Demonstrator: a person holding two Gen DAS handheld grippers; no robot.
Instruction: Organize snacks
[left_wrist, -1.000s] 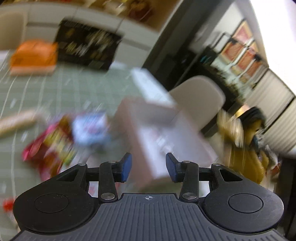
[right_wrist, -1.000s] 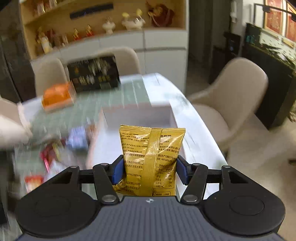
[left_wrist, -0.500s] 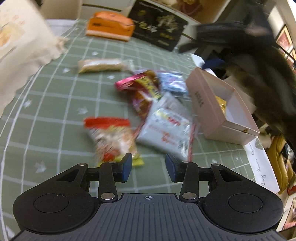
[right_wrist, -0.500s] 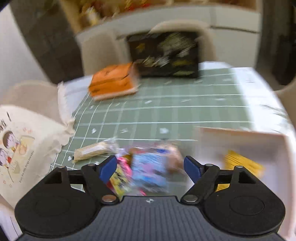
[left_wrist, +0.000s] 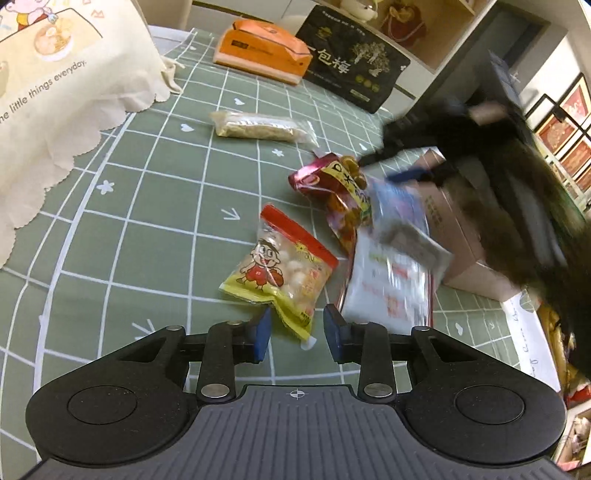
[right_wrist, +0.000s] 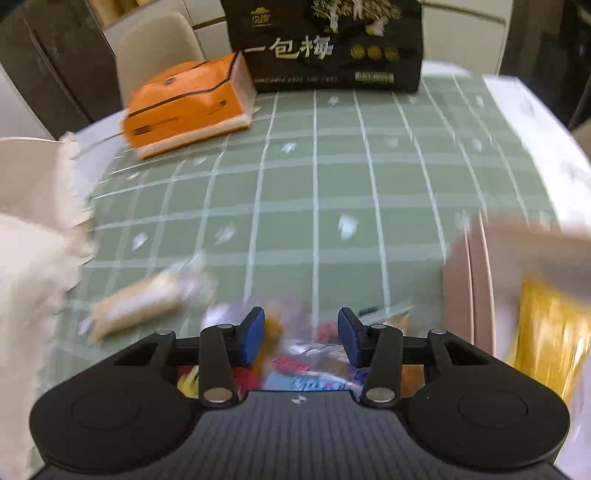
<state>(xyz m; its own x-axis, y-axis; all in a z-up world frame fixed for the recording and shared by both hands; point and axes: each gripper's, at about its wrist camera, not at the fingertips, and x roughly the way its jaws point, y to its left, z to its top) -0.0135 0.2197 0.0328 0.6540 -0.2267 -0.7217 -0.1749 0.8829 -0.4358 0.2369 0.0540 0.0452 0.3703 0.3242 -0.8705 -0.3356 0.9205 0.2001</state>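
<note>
Left gripper (left_wrist: 297, 332) jaws closing around the yellow snack bag (left_wrist: 280, 275) corner, not clamped; right gripper (right_wrist: 301, 338) jaws closing over blurry snack packets (right_wrist: 314, 369).

Black tool (left_wrist: 297, 332), blue finger pads (left_wrist: 263, 330)

A green tablecloth (left_wrist: 155, 206) with a white grid carries an orange pack (left_wrist: 262, 50) and a black bag (left_wrist: 351, 59).

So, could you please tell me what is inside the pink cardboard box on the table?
In the right wrist view, a yellow snack packet lies inside the pink box. The picture is blurred, and the box's wall and the frame edge hide the rest of its interior, so other contents cannot be ruled out.
</note>
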